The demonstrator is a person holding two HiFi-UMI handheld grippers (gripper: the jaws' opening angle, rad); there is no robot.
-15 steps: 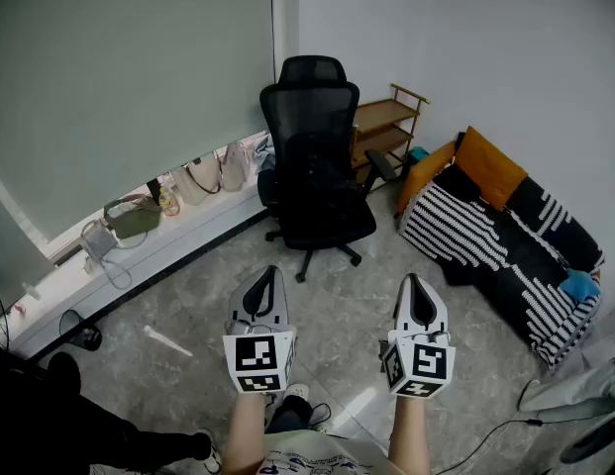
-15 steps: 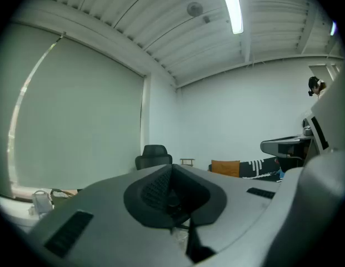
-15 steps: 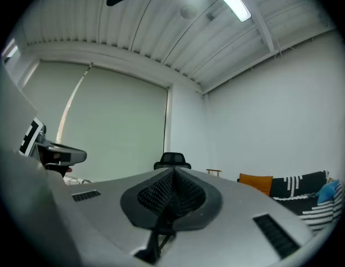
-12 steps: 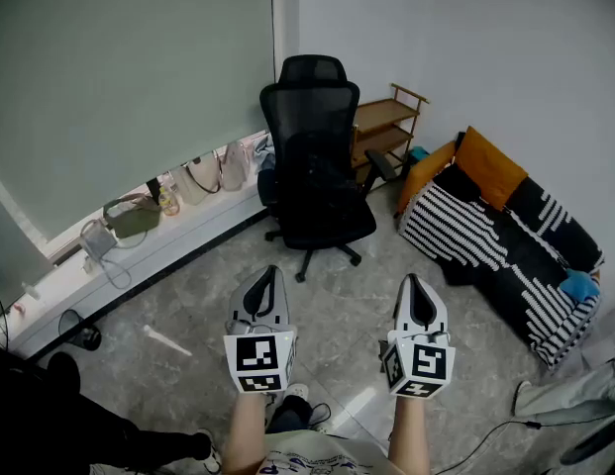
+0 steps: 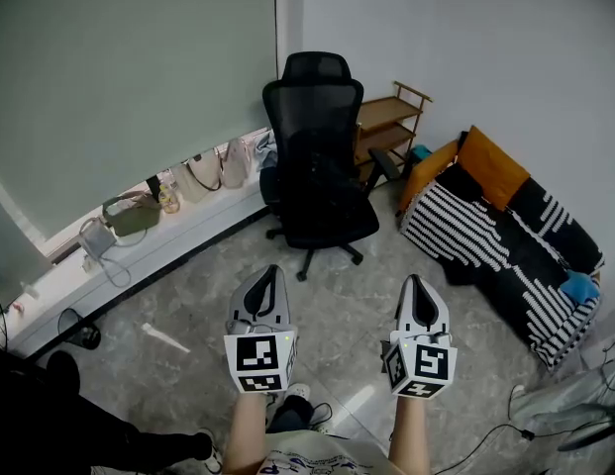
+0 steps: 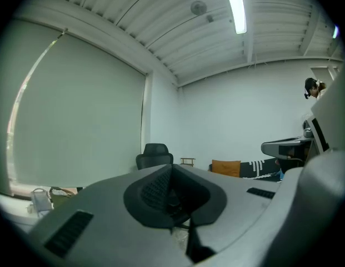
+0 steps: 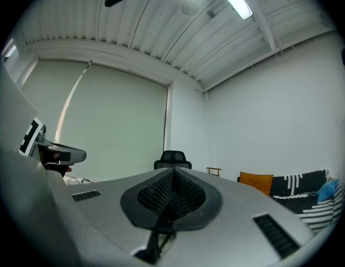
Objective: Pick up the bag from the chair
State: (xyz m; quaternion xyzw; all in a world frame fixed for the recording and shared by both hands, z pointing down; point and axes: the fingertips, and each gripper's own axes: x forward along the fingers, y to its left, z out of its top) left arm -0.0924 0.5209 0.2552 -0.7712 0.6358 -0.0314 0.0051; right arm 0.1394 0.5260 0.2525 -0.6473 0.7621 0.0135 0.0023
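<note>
A black office chair [image 5: 322, 156] stands against the far wall, a few steps ahead of me. A dark bulky shape [image 5: 319, 181] rests on its seat against the backrest; it blends into the chair, so I cannot make out its form. My left gripper [image 5: 270, 273] and right gripper [image 5: 414, 280] are held level side by side over the floor, well short of the chair. Both are shut with nothing between the jaws. The chair [image 6: 155, 152] shows small above the closed left gripper [image 6: 171, 174], and the chair [image 7: 172, 159] likewise above the closed right gripper [image 7: 173, 177].
Several handbags [image 5: 129, 216] line the window ledge at the left. A wooden shelf [image 5: 388, 127] stands right of the chair. A striped sofa [image 5: 505, 245] with an orange cushion [image 5: 490, 166] fills the right side. A white object [image 5: 166, 339] lies on the floor; a cable [image 5: 485, 438] runs at lower right.
Both grippers stay where they were, still shut. The head view has shifted very slightly, and the pale things at the lower right edge show differently.
</note>
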